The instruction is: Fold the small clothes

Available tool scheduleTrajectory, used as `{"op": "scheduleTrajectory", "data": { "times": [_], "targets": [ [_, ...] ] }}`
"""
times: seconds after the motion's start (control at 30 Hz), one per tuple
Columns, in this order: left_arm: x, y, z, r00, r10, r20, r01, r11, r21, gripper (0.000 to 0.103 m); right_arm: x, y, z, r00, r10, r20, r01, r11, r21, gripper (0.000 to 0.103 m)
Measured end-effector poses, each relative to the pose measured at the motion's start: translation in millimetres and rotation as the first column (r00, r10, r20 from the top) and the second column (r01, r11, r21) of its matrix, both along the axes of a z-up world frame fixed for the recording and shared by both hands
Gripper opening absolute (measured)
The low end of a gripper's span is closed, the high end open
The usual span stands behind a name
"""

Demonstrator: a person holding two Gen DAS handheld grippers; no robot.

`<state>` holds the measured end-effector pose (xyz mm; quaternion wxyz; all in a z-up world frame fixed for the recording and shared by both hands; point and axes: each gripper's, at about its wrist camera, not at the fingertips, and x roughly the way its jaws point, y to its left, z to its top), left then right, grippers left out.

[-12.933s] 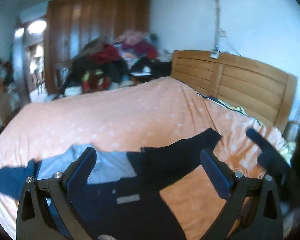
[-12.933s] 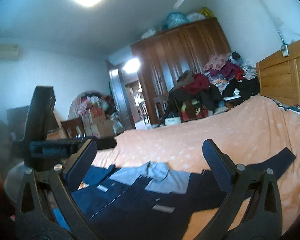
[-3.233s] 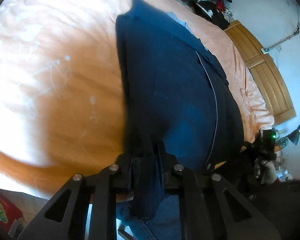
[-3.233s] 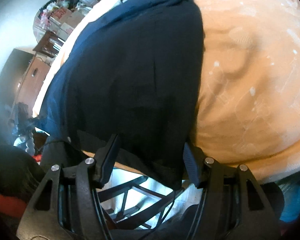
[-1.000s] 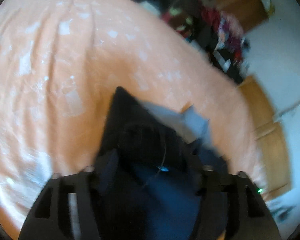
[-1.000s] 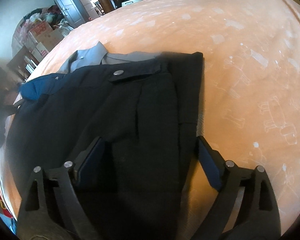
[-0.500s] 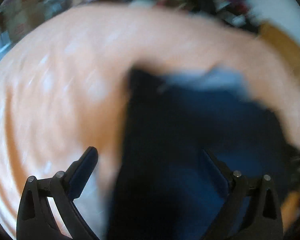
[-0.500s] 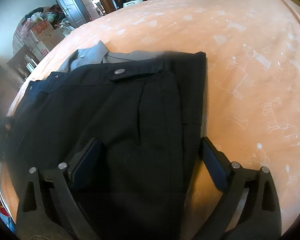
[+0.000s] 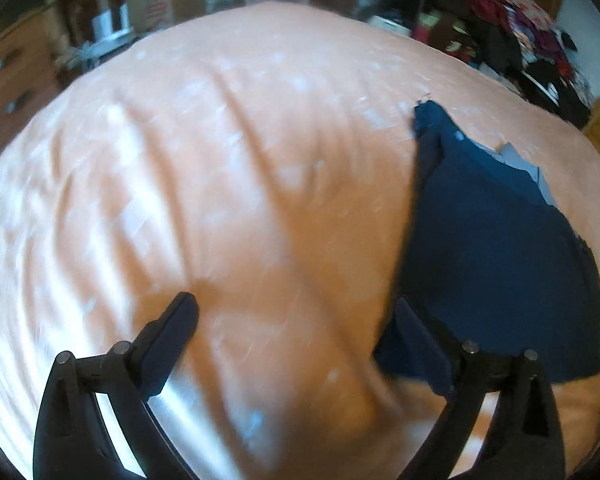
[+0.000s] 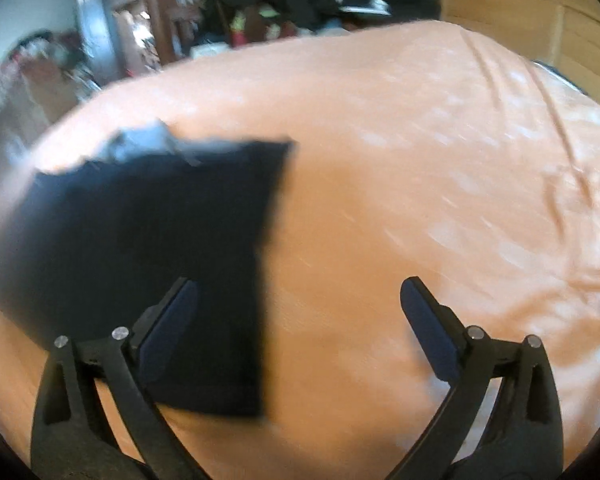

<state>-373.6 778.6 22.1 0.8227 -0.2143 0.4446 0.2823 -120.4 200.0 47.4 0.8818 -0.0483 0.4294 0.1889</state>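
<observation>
Bed with a wrinkled orange patterned cover (image 9: pixel 228 184), folded dark navy garment (image 9: pixel 496 260) lying flat on it, right of the left claw, left of the right claw

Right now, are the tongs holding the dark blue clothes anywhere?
No. Both are open and hold nothing: the left tongs and right tongs hover over the orange bedsheet, beside the folded dark blue garment.
</observation>
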Motion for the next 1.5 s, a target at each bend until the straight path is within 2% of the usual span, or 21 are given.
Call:
{"op": "scheduleTrajectory", "data": {
  "times": [0.13,0.23,0.33,0.43,0.53,0.7,0.77,0.87,0.97,1.23,1.4,1.43,1.5],
  "targets": [
    [18,-21,-12,0.993,-0.013,-0.119,0.024,0.996,0.09,0.103,-6,-33,-11,0.995,-0.086,-0.05,0.084,0.996,-0.037,0.1],
    [27,-28,-17,0.988,-0.012,-0.152,0.032,0.991,0.13,0.103,-4,-35,-18,0.989,-0.119,-0.09,0.111,0.99,-0.083,0.103],
    [24,-24,-19,0.993,-0.012,-0.115,0.024,0.995,0.1,0.103,0,-32,-40,0.978,-0.127,-0.164,0.105,0.985,-0.136,0.103],
    [23,-22,-21,0.996,-0.01,-0.087,0.018,0.996,0.092,0.103,2,-32,-41,0.978,-0.129,-0.164,0.108,0.986,-0.13,0.103],
    [24,-27,-20,0.996,-0.009,-0.092,0.02,0.992,0.124,0.103,-3,-34,-40,0.979,-0.129,-0.16,0.111,0.987,-0.115,0.103],
    [23,-29,-18,0.996,0.0,-0.089,0.011,0.991,0.131,0.103,-12,-36,-40,0.982,-0.133,-0.133,0.119,0.987,-0.107,0.103],
    [23,-31,-17,0.996,0.0,-0.088,0.012,0.99,0.141,0.103,-14,-39,-43,0.983,-0.125,-0.133,0.116,0.99,-0.077,0.103],
    [20,-31,-18,0.998,0.005,-0.058,0.004,0.989,0.146,0.103,-19,-38,-43,0.987,-0.129,-0.091,0.122,0.989,-0.084,0.103],
    [21,-35,-17,0.998,0.014,-0.062,-0.002,0.982,0.188,0.103,-20,-31,-42,0.989,-0.133,-0.064,0.125,0.985,-0.121,0.103],
    [23,-41,-16,0.996,0.048,-0.075,-0.025,0.958,0.285,0.103,-16,-36,-45,0.989,-0.128,-0.074,0.122,0.99,-0.077,0.103],
    [27,-48,-15,0.988,0.107,-0.113,-0.055,0.918,0.392,0.103,-15,-34,-46,0.989,-0.128,-0.071,0.122,0.989,-0.082,0.103],
    [29,-48,-16,0.986,0.111,-0.125,-0.053,0.917,0.396,0.103,-14,-35,-47,0.989,-0.126,-0.073,0.121,0.99,-0.078,0.103],
    [27,-40,-17,0.989,0.1,-0.113,-0.055,0.935,0.351,0.103,-13,-35,-47,0.989,-0.125,-0.075,0.119,0.99,-0.076,0.103]
  ]
}}
